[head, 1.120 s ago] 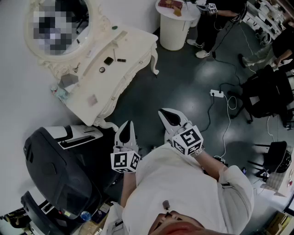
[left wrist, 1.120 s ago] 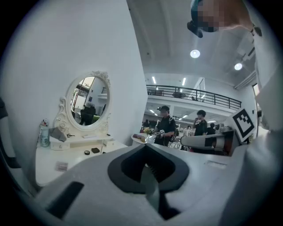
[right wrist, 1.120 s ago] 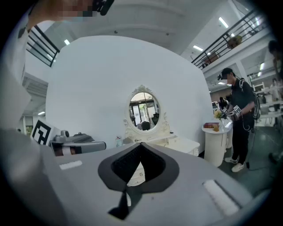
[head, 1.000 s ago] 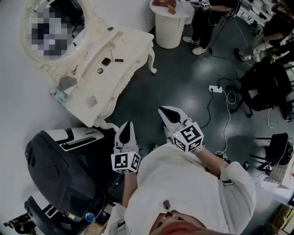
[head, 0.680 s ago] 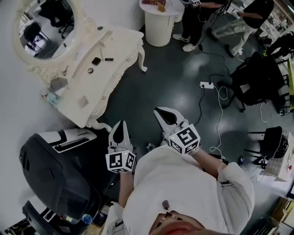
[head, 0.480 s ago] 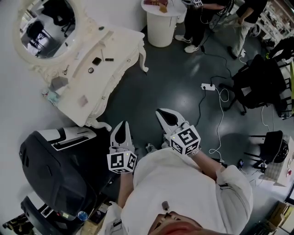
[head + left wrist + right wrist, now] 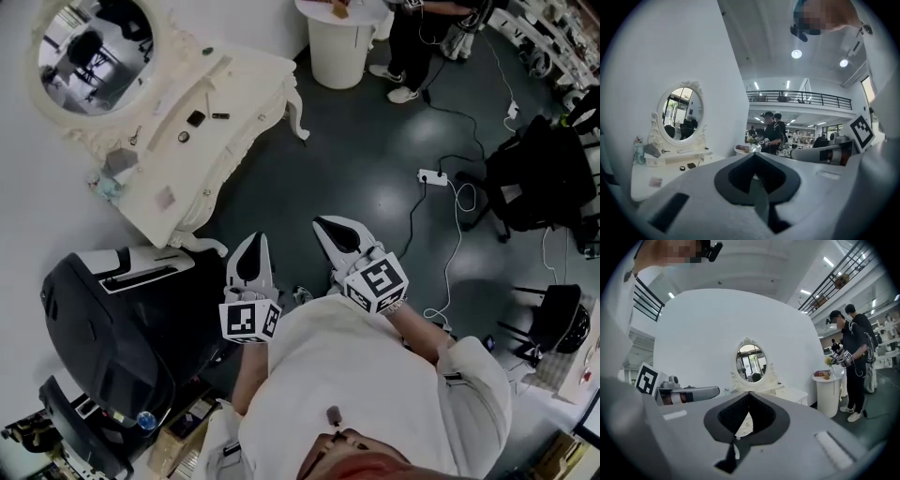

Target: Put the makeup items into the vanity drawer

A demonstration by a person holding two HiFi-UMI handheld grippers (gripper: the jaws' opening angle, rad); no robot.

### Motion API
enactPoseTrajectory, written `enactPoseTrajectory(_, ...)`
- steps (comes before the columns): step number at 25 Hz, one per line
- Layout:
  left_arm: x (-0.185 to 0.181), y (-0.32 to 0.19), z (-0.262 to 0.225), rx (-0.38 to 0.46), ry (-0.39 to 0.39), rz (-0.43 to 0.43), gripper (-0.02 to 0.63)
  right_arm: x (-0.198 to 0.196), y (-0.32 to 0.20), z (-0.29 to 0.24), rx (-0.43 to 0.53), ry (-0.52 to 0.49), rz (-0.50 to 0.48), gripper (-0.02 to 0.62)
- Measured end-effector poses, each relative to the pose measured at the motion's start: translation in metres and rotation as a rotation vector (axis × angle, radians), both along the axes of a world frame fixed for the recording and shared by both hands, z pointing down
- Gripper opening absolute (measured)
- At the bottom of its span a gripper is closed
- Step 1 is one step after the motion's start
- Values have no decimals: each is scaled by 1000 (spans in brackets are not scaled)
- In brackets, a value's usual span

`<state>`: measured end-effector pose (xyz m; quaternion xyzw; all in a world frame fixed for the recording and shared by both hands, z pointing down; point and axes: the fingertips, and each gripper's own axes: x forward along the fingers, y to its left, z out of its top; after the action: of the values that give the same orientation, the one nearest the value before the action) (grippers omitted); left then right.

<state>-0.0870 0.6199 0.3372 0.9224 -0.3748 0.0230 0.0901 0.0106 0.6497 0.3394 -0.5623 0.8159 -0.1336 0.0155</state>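
Cream carved vanity (image 7: pixel 248 89), oval mirror (image 7: pixel 89 52), small dark makeup items (image 7: pixel 195 119) on top, well ahead-left of both tools. Left gripper (image 7: pixel 251 246), right gripper (image 7: pixel 330 225) clenched, empty.

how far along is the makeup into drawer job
Done: nothing yet. The makeup items lie on top of the vanity, and no drawer shows pulled out. In hand: nothing. The left gripper and right gripper are shut and empty, well short of the vanity. Left: reaching it, opening the drawer, moving each item in.
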Motion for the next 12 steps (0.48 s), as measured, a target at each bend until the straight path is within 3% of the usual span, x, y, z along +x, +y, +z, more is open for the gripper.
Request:
enactPoseTrajectory(6, 6, -10, 3, 24, -38, -100, 6, 15, -11, 6, -3, 1, -71, 8)
enactPoseTrajectory(12, 14, -26, 8, 13, -3, -132, 6, 31, -29, 11, -31, 6, -87, 7)
